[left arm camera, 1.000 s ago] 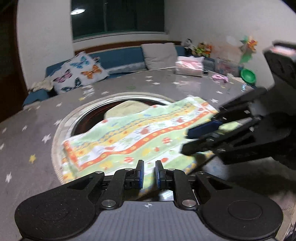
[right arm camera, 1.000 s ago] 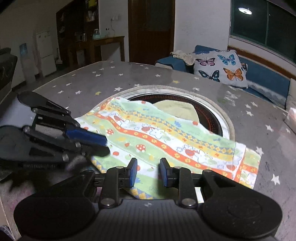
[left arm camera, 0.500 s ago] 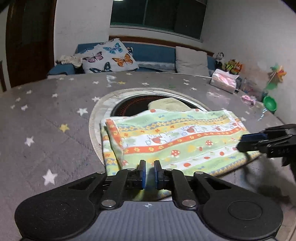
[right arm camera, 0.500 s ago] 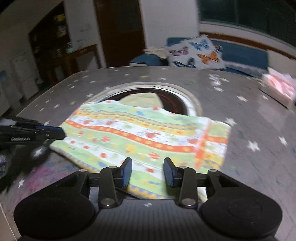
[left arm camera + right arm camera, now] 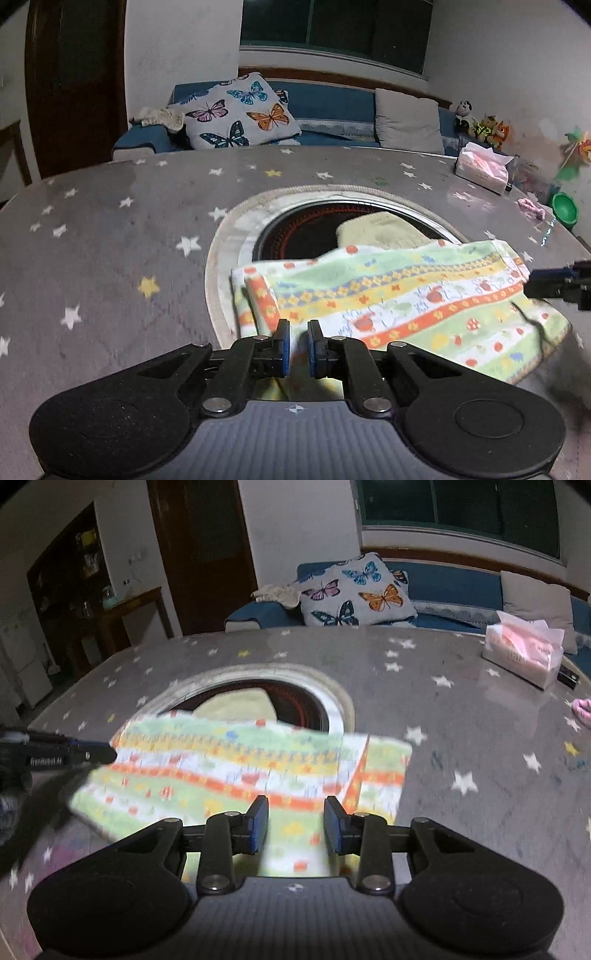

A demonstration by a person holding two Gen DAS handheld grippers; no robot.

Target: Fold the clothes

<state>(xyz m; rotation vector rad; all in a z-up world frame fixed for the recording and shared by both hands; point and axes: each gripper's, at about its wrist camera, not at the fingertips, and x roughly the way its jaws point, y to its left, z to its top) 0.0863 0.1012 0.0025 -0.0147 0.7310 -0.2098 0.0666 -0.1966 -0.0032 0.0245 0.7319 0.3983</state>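
A folded towel (image 5: pixel 406 295) with green, orange and white patterned stripes lies flat on the grey star-print tablecloth (image 5: pixel 110 258), partly over a round dark recess (image 5: pixel 303 232). My left gripper (image 5: pixel 298 343) hovers at the towel's near left corner, its jaws almost together with only a narrow slit. In the right wrist view the left gripper (image 5: pixel 74 755) reaches in from the left edge. My right gripper (image 5: pixel 295 823) is over the near edge of the towel (image 5: pixel 240 768) towards its right end. Its jaws are closing, apart, with cloth showing between them but not pinched.
A pale yellow cloth (image 5: pixel 380 232) lies inside the recess. A tissue box (image 5: pixel 524 653), a small pink item (image 5: pixel 532 208) and a green bowl (image 5: pixel 564 210) stand at the far right of the table. A blue sofa with a butterfly cushion (image 5: pixel 243 110) is behind.
The two grippers have moved apart along the towel's near edge, the left towards its left corner, the right towards its right end. The towel has stayed where it was.
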